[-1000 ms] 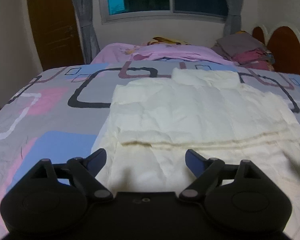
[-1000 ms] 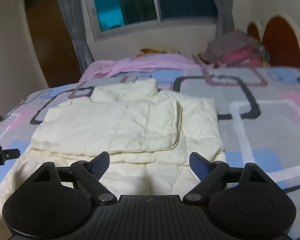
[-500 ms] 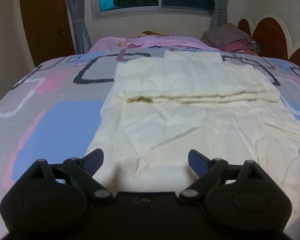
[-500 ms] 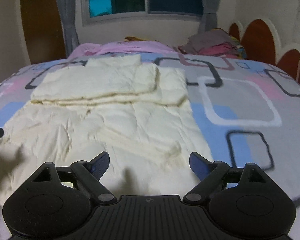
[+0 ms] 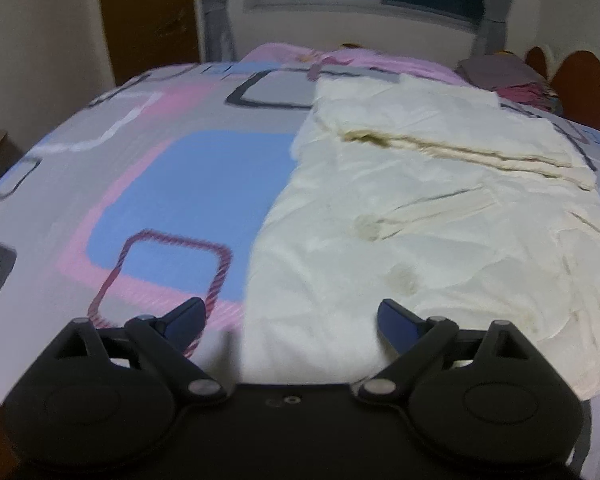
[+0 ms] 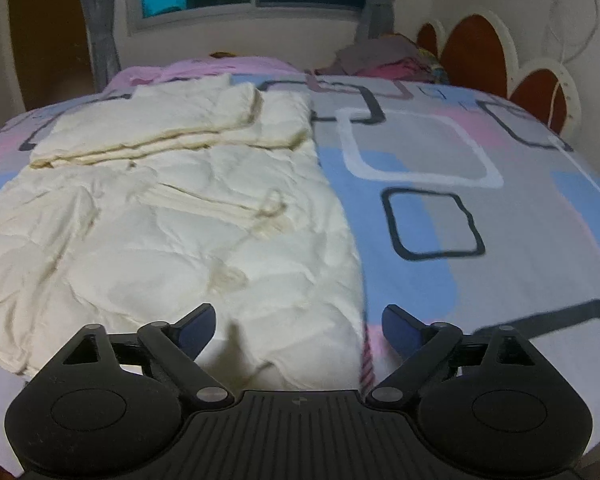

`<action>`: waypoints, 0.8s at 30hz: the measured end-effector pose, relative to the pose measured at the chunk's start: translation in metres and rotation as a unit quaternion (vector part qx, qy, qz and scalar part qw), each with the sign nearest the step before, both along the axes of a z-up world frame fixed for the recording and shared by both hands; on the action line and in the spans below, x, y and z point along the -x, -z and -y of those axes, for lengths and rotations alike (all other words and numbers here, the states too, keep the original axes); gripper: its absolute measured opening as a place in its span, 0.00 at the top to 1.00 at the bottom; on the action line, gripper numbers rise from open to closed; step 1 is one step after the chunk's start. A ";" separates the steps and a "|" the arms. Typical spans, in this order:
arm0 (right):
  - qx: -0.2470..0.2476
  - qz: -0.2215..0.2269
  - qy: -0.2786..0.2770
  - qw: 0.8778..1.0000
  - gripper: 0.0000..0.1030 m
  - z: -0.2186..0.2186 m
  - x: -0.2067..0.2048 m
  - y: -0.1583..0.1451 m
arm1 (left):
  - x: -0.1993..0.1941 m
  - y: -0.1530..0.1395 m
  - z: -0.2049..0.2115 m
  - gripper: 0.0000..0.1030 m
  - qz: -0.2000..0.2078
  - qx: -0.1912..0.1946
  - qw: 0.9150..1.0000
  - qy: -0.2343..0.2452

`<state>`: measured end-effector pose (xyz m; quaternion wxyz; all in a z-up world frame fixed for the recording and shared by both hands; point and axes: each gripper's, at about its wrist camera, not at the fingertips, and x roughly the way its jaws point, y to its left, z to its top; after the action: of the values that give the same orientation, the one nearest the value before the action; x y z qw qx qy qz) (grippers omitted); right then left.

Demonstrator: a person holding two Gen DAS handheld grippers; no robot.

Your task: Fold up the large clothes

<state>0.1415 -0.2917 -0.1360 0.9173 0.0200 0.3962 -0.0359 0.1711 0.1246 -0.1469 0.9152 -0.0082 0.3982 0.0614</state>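
Both grippers hover low over the bed's (image 6: pixel 440 152) near edge, level, fingers spread wide and empty. The cream garment (image 5: pixel 420 220) lies between the left gripper's (image 5: pixel 290 320) fingers and extends rightward; from the right gripper (image 6: pixel 298 324), it (image 6: pixel 180 208) extends leftward.

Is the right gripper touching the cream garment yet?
Cannot tell. In the right wrist view the right gripper is open over the cream garment's near right edge, but its fingertips overlap the cloth without showing contact or a gap.

Left tool (image 5: pixel 290 320) spread wide over the near corner of a cream garment (image 5: pixel 440 220).
Garment lying across a patterned bed (image 5: pixel 140 168), far part folded into layers; holding nothing.
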 end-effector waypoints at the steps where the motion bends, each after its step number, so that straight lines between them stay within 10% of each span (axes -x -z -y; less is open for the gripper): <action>1: 0.000 -0.002 0.003 1.000 0.09 0.002 0.000 0.003 | 0.001 0.003 -0.003 0.10 -0.004 0.004 1.000 -0.007; 15: -0.085 -0.050 0.015 0.995 0.10 0.012 -0.003 0.029 | 0.003 0.031 -0.014 0.20 -0.036 0.080 0.996 -0.010; 24: -0.101 -0.051 0.013 0.994 0.36 -0.002 -0.010 0.029 | 0.002 0.037 -0.005 0.31 -0.035 0.095 0.995 0.014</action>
<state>0.1513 -0.2899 -0.1653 0.8885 0.1156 0.4440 -0.0087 0.1691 0.1292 -0.1835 0.8968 -0.0873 0.4336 0.0110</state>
